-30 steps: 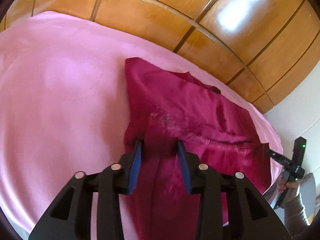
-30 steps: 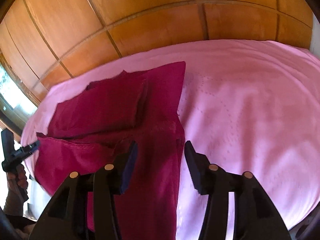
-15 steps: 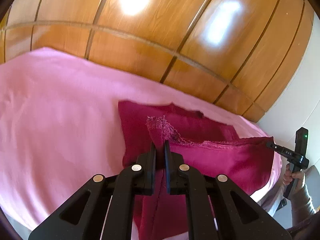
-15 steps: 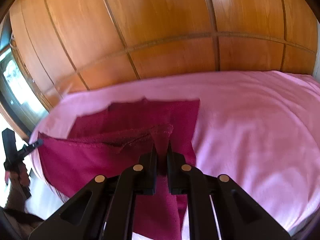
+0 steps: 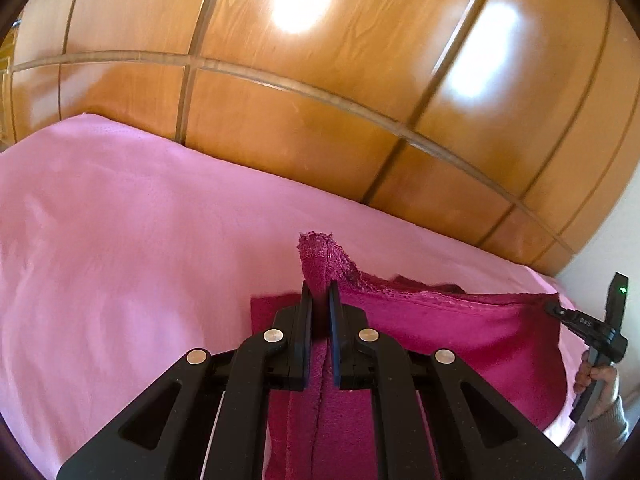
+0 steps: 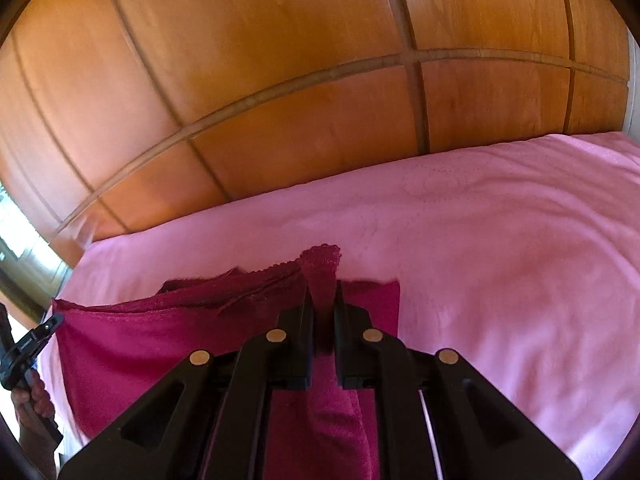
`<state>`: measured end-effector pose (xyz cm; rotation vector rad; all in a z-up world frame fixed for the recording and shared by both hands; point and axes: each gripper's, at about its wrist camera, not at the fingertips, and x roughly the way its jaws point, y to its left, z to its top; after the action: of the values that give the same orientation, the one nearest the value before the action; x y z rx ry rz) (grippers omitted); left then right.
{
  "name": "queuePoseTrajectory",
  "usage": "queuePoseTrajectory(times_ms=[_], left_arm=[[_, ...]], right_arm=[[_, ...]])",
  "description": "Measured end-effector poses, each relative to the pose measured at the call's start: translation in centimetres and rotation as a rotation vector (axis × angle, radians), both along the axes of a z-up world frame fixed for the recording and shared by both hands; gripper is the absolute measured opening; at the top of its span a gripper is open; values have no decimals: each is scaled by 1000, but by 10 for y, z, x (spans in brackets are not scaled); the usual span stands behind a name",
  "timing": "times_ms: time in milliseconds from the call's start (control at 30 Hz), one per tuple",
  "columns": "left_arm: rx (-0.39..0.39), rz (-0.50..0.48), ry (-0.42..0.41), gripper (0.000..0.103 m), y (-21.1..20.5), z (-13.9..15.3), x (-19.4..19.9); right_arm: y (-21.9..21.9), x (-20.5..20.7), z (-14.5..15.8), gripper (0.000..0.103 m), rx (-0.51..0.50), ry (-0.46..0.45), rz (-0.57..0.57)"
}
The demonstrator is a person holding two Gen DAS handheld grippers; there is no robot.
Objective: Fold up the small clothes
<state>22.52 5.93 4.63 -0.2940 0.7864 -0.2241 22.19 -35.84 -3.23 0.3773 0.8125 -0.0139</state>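
Already both corners are in hand. Nearest, the left gripper (image 5: 320, 296) is clamped tight on one lace-edged corner of the dark red garment (image 5: 460, 332), and the right gripper (image 6: 322, 296) is pinched closed on the opposite corner (image 6: 320, 268). Between them the near edge hangs taut, lifted off the pink bedsheet (image 5: 120, 240), while the rest of the cloth lies flat underneath. Beyond stands a wooden wardrobe (image 5: 320, 120). The fold seems only begun: the raised half has yet to be laid over, though the lower layers are hard to read.
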Motion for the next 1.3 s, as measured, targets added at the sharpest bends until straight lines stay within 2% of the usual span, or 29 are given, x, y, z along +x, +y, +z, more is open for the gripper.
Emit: queuePoseTrajectory(times_ms=[267, 400, 467, 533, 567, 600, 667, 767, 900, 967, 1033, 1167, 1200, 1233, 1267, 1300], left_arm=[[47, 59, 133, 6, -9, -44, 59], [112, 67, 215, 6, -17, -71, 74], [125, 68, 234, 7, -18, -76, 76], [105, 64, 224, 7, -16, -69, 72], [96, 63, 218, 10, -14, -65, 69], [90, 67, 212, 18, -10, -61, 64], [81, 64, 196, 24, -2, -52, 50], [51, 26, 176, 26, 11, -45, 20], [18, -42, 179, 26, 27, -53, -34], [-6, -57, 181, 26, 35, -56, -55], [-62, -62, 193, 46, 46, -62, -80], [-124, -58, 210, 49, 52, -74, -111], [-136, -55, 215, 49, 51, -78, -116], [-139, -58, 221, 49, 49, -81, -118], [-129, -59, 223, 49, 47, -82, -120], [-85, -51, 221, 48, 41, -83, -120]], right_arm=[[-8, 54, -48, 7, -42, 134, -63], [-9, 66, -72, 7, -49, 195, -70], [-12, 64, -70, 11, -44, 193, -74], [-15, 59, -65, 23, -31, 181, -71], [-17, 52, -61, 28, -20, 165, -61], [-17, 45, -57, 35, -13, 151, -51], [-19, 21, -48, 40, 15, 122, -22], [-21, -23, -40, 43, 69, 97, 24], [-28, -85, -39, 48, 148, 97, 77], [-28, -118, -42, 48, 171, 110, 104], [-25, -144, -46, 48, 183, 127, 122], [-17, -165, -58, 48, 198, 157, 128], [-14, -166, -61, 43, 200, 166, 124], [-12, -164, -64, 25, 190, 176, 115], [-9, -161, -64, 17, 145, 192, 103], [-8, -160, -64, 15, 111, 195, 101]])
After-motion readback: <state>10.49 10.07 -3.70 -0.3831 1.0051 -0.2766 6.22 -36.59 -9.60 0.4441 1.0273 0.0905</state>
